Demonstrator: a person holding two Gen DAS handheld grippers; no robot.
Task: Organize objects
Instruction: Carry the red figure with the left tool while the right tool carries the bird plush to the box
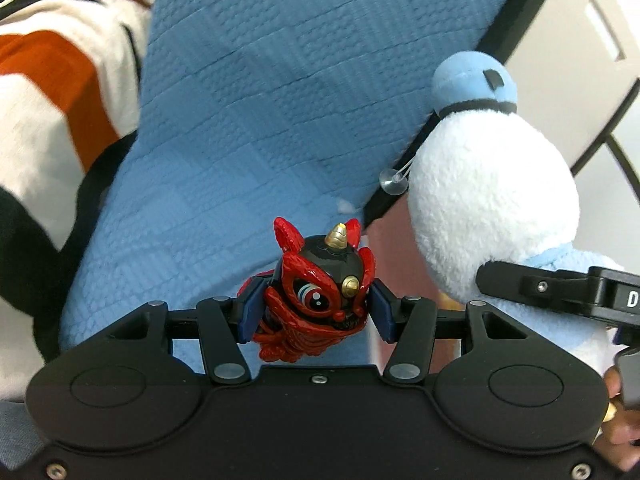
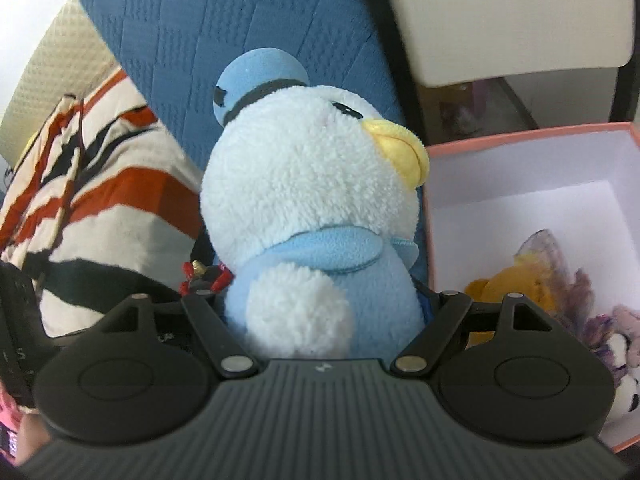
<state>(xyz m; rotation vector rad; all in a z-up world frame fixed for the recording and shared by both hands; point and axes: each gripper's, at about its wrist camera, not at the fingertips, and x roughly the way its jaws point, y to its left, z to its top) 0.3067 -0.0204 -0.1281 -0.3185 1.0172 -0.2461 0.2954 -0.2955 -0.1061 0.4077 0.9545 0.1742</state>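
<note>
My left gripper (image 1: 316, 314) is shut on a red and black lion figurine (image 1: 320, 296) with a gold horn, its blue pads (image 1: 252, 314) pressing both sides, lifted above the blue quilt (image 1: 248, 100). My right gripper (image 2: 324, 312) is shut on a white and light-blue plush duck (image 2: 304, 200) with a small blue hat and yellow beak; the plush body hides the pads. In the left wrist view the plush duck (image 1: 492, 192) hangs at the right. The lion figurine (image 2: 204, 274) peeks out left of the duck in the right wrist view.
A pink-rimmed white box (image 2: 520, 184) stands to the right and holds several plush toys (image 2: 560, 280). An orange, white and black striped blanket (image 1: 52, 92) lies at the left. A black bed-frame edge (image 1: 508, 20) and a white cabinet (image 1: 580, 60) are at the right. A hand (image 1: 620, 428) shows at lower right.
</note>
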